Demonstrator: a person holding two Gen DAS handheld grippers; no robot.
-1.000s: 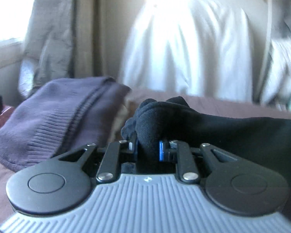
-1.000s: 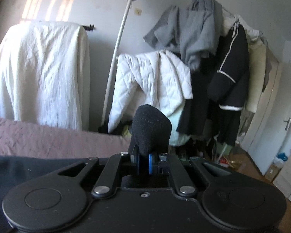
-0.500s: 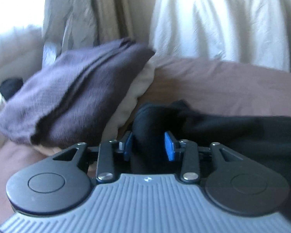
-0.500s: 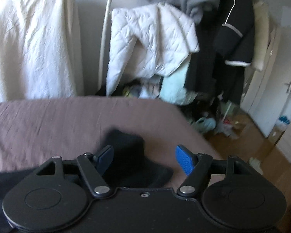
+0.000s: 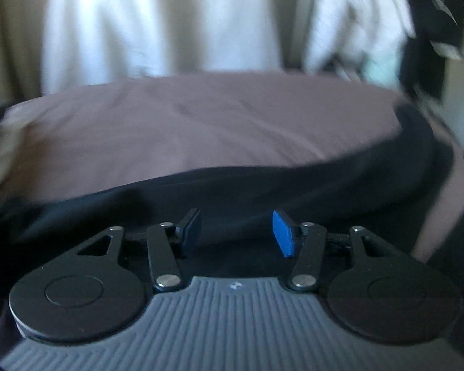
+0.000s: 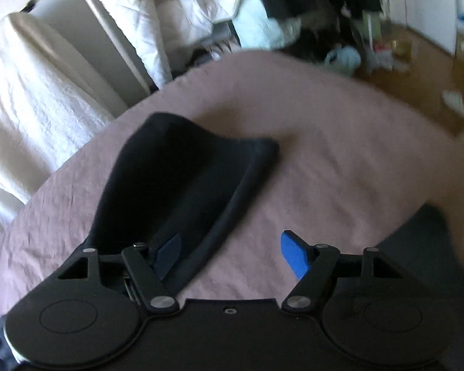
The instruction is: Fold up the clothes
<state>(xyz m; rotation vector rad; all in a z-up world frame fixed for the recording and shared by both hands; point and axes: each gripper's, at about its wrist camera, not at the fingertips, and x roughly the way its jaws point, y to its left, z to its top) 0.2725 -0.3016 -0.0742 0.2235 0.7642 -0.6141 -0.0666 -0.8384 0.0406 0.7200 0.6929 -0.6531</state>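
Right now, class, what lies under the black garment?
The black garment lies flat on the mauve bedsheet, which shows all around it. Whatever sits directly beneath the cloth is covered.

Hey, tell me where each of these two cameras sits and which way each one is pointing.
Left wrist: on the left tool, looking low across the black garment and mauve bedsheet toward hanging white cloth; its open fingers show.
Right wrist: on the right tool, angled down at a black sleeve-like part and the floor beyond; its open fingers show.
Shared: garment, bedsheet, white cloth.
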